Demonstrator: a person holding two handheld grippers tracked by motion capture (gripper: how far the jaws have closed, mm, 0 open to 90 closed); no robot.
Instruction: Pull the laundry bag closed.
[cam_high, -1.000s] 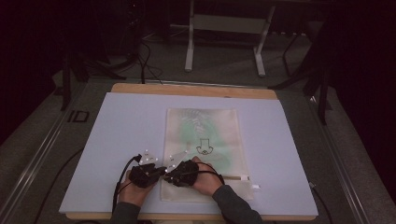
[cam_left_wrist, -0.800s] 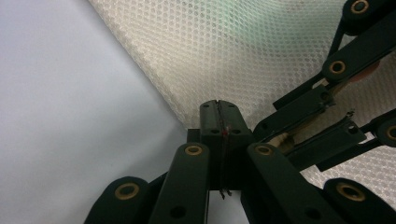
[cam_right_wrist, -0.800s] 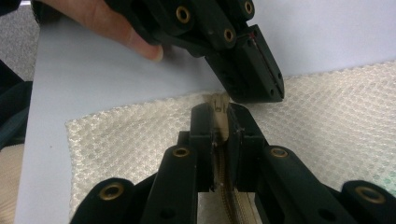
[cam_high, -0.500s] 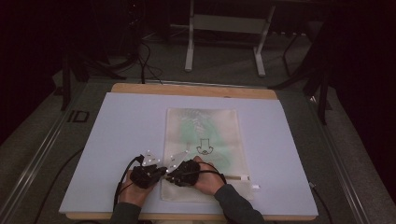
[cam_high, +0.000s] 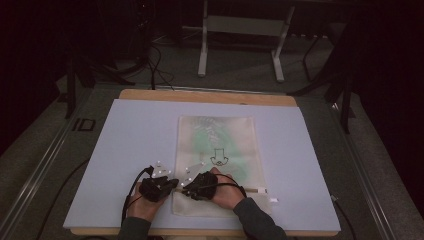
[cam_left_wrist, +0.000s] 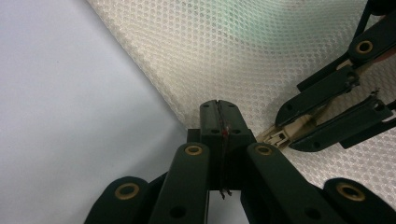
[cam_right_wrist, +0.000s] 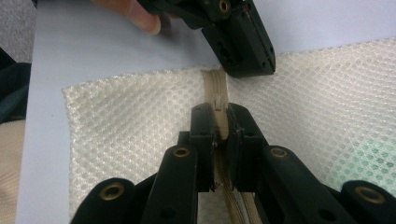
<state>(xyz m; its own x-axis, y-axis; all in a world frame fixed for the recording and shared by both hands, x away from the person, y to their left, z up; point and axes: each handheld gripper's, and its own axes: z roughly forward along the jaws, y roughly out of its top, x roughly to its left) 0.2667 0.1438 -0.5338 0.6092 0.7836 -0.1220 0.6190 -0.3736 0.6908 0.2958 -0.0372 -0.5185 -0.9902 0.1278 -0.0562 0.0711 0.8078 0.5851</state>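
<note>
A cream mesh bag (cam_high: 220, 135) with something green inside and a black drawing lies flat on the pale mat (cam_high: 130, 145). Both grippers meet at its near left corner. My left gripper (cam_high: 170, 184) is shut on the bag's edge; its own view shows the jaws (cam_left_wrist: 218, 109) pinching the mesh (cam_left_wrist: 243, 51) right where the zipper ends. My right gripper (cam_high: 187, 189) faces it, shut on the beige zipper pull (cam_right_wrist: 217, 102), its jaws (cam_right_wrist: 219, 114) straddling the zipper tape. The pull (cam_left_wrist: 280, 136) also shows between the right gripper's tips in the left gripper view.
The zipper runs along the bag's near end toward a small white tag (cam_high: 273, 200). The mat covers a wooden table (cam_high: 210, 96). Metal stand legs (cam_high: 202, 45) and cables sit on the floor beyond it. Bare mat lies on both sides of the bag.
</note>
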